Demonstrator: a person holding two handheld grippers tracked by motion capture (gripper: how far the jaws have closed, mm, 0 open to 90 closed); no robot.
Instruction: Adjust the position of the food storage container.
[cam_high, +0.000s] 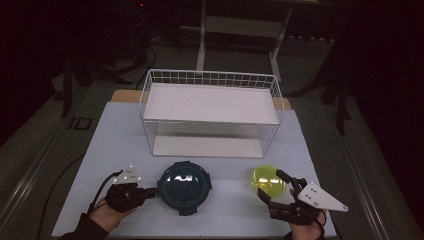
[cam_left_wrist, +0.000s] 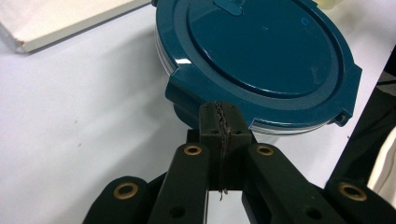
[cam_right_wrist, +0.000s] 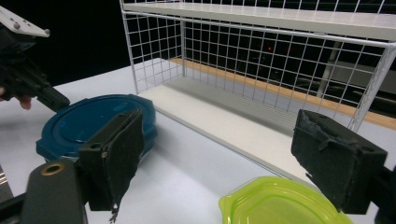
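The left claw (cam_left_wrist: 219, 116), pressed together, touches the teal lidded container (cam_high: 184, 186) on the worktop (cam_high: 125, 130) before the wire shelf rack (cam_high: 210, 112). The right claw (cam_right_wrist: 224, 163), spread apart, approaches the yellow-green container (cam_right_wrist: 280, 205); closing on its rim likely comes next.

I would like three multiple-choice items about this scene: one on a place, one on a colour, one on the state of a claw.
1. Where does the round dark teal plastic container stand?
A. on the white table, in front of the white wire shelf rack
B. on the rack's upper shelf
C. on the floor

2. What colour is the small translucent lid near the right claw?
A. red
B. yellow-green
C. black

3. How is the left claw?
A. wide open
B. shut, at the container's edge tab
C. holding the lid

Answers: 1 A, the high view shows it before the rack; 2 B, plainly yellow-green; 3 B, its jaws meet in the left gripper view.
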